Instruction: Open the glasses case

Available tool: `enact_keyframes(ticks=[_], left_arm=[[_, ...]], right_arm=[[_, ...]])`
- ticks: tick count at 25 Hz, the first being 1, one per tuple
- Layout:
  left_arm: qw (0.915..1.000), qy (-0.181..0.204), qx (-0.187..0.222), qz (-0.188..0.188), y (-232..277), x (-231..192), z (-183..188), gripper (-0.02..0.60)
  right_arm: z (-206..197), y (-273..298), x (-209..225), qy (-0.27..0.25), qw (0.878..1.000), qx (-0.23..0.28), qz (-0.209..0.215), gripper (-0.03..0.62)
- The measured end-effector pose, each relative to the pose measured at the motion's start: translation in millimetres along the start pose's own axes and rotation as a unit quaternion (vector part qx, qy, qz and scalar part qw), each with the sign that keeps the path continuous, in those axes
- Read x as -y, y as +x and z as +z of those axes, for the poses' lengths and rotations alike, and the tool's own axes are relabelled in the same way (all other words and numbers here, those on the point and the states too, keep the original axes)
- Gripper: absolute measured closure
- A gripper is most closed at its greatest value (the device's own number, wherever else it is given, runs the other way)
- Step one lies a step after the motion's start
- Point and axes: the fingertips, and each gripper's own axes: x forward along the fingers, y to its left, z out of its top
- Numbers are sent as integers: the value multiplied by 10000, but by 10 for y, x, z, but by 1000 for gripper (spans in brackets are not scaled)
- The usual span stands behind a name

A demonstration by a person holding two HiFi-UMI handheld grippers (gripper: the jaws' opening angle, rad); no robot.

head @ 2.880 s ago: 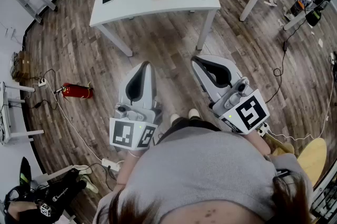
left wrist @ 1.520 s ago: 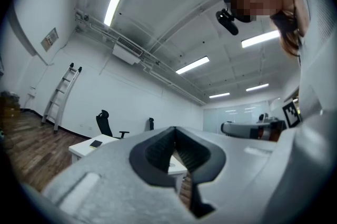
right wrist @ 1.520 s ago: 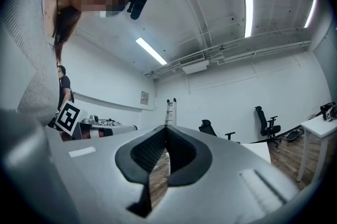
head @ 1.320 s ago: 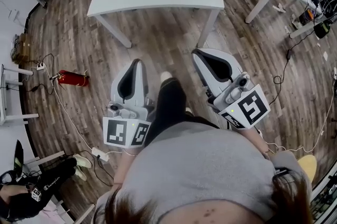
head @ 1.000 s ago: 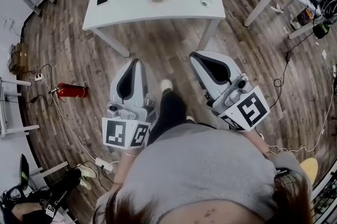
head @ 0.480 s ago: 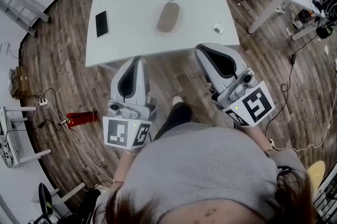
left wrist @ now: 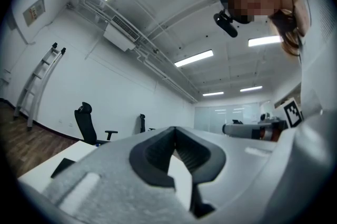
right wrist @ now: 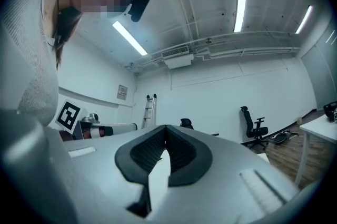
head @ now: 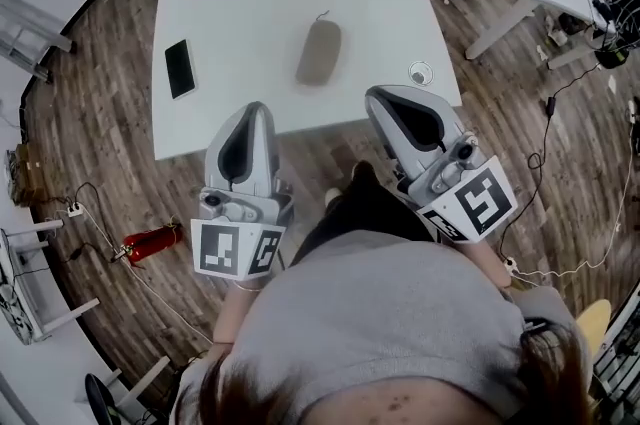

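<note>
Glasses case (head: 319, 52): taupe; phone (head: 180, 68): black; table (head: 260, 3): plain white. Floor (head: 110, 143): brown wood-plank pattern; fire extinguisher (head: 152, 241): red. Left gripper (head: 254, 106) and right gripper (head: 373, 94): pale grey, black-lined, with black-and-white square markers.

Grey-brown oval glasses case (head: 319, 52), closed, lying flat mid-table, long axis pointing away

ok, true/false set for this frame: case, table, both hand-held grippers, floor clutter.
1. The glasses case lies on the white table. True.
2. The left hand-held gripper is shut and empty. True.
3. The right hand-held gripper holds the case. False: it is shut on nothing, clear of the case.
4. The phone lies right of the case. False: it lies to its left in the head view.
5. The fire extinguisher stands on the table. False: it lies on the floor.
</note>
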Motion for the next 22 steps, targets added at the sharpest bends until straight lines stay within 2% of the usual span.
enact_keyframes(ticks=[6, 16, 20, 22], left_arm=[[9999, -21, 27, 114, 329, -182, -53, 580], [9993, 96, 73, 356, 1240, -483, -96, 580], [9989, 133, -128, 431, 1451, -562, -216, 580], [9985, 110, -330, 415, 1522, -628, -307, 537]], right_arm=[[-62, 253, 340, 42, 10000, -6, 66, 591], [5, 854, 1150, -32, 9990, 72, 447, 591], [-10, 994, 1393, -1, 9985, 45, 548, 591], [-14, 1047, 1465, 0, 9983, 27, 582, 591]])
